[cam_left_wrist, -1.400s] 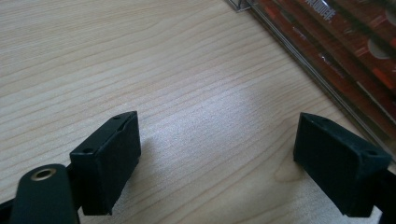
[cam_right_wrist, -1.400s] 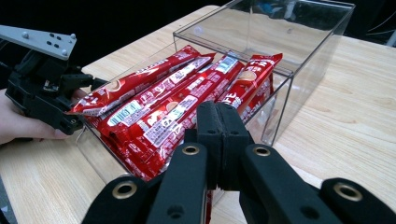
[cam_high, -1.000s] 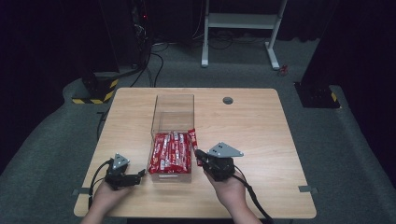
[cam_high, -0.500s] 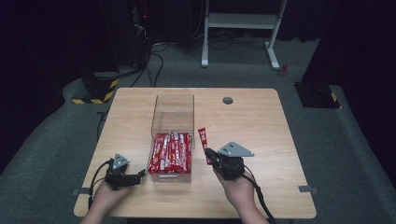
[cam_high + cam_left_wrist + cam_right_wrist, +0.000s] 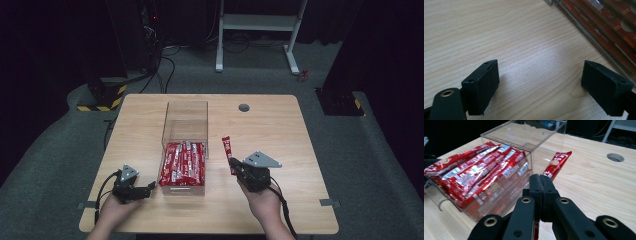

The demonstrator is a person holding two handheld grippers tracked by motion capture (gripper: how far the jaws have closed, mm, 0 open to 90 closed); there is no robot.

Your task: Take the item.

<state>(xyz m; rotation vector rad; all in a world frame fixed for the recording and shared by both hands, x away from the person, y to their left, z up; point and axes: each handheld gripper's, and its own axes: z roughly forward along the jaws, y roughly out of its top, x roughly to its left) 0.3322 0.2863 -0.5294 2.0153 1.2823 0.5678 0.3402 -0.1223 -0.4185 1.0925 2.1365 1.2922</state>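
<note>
A clear plastic box (image 5: 185, 120) stands on the wooden table (image 5: 290, 125), its near half stacked with red snack-bar packets (image 5: 184, 162). My right gripper (image 5: 234, 164) is to the right of the box, shut on the near end of one red packet (image 5: 227, 146) that points away from me. The right gripper view has that packet (image 5: 556, 165) sticking out past the closed jaws of the right gripper (image 5: 540, 178), beside the box (image 5: 524, 135) and its packets (image 5: 479, 170). My left gripper (image 5: 149, 187) rests open on the table left of the box, and in its own view nothing lies between the spread jaws of the left gripper (image 5: 540, 85).
A round cable hole (image 5: 244, 107) sits in the table's far middle, also visible as the hole (image 5: 615, 157) in the right gripper view. The box edge (image 5: 584, 27) runs close to the left gripper's right jaw. Dark floor, cables and a white stand lie beyond the table.
My right gripper has moved right, away from the box, carrying the red packet clear of the box's right wall. The left gripper has stayed put.
</note>
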